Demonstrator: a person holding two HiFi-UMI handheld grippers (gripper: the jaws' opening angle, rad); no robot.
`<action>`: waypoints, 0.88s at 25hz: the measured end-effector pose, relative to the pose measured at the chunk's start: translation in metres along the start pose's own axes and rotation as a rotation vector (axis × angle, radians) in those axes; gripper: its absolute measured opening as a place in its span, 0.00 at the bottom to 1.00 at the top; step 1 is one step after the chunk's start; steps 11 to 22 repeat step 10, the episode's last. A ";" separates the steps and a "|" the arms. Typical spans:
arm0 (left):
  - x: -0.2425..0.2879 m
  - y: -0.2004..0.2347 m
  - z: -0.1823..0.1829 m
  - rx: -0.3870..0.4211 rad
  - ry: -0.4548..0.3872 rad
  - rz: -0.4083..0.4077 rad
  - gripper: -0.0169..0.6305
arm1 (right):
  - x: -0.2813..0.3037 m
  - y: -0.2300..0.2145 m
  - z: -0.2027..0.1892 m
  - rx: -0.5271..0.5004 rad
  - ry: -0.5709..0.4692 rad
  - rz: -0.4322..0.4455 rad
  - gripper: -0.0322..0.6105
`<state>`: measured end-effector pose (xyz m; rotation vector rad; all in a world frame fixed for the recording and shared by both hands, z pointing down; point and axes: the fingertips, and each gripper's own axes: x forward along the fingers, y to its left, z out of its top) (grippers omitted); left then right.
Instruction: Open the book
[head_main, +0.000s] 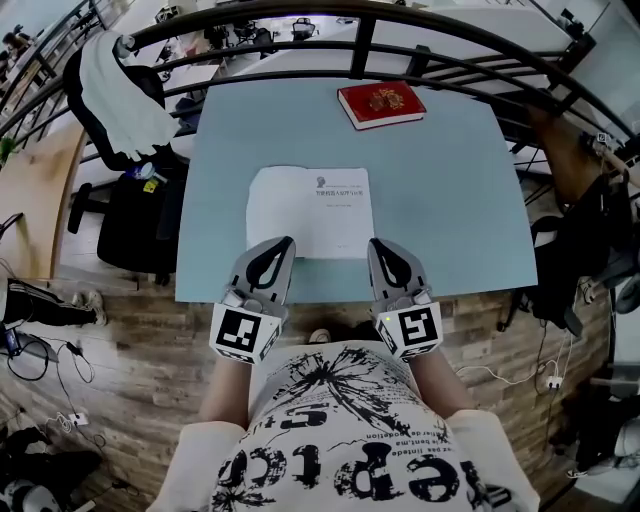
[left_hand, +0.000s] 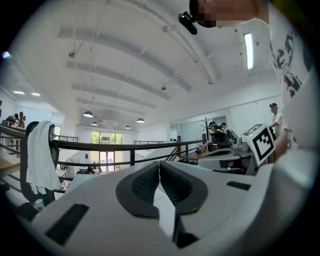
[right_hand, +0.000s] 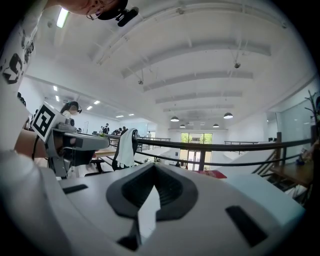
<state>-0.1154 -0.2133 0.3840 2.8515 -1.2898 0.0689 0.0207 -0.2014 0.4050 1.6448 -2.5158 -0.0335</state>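
Observation:
A white book (head_main: 335, 205) lies flat in the middle of the pale blue table (head_main: 440, 190), with a few lines of print on its right part. My left gripper (head_main: 283, 245) sits at the book's near left edge, its tip over the page, jaws shut. My right gripper (head_main: 377, 245) rests at the near right corner, jaws also shut. In the left gripper view the pads (left_hand: 150, 182) meet, with white paper showing below them. The right gripper view shows the same: its pads (right_hand: 162, 186) are together above a strip of white page. I see nothing pinched in either.
A closed red book (head_main: 381, 104) lies at the table's far edge. A dark curved railing (head_main: 300, 20) runs behind the table, with a white cloth (head_main: 120, 95) hung over a chair at the far left. A wooden floor (head_main: 130, 330) lies below the near edge.

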 end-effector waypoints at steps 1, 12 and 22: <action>0.000 -0.002 0.001 0.000 0.000 -0.003 0.06 | -0.001 0.000 0.000 -0.002 0.001 0.000 0.06; 0.003 -0.008 -0.002 0.012 0.025 -0.017 0.06 | -0.003 0.000 -0.002 -0.007 0.013 0.004 0.06; 0.003 -0.008 -0.002 0.012 0.025 -0.017 0.06 | -0.003 0.000 -0.002 -0.007 0.013 0.004 0.06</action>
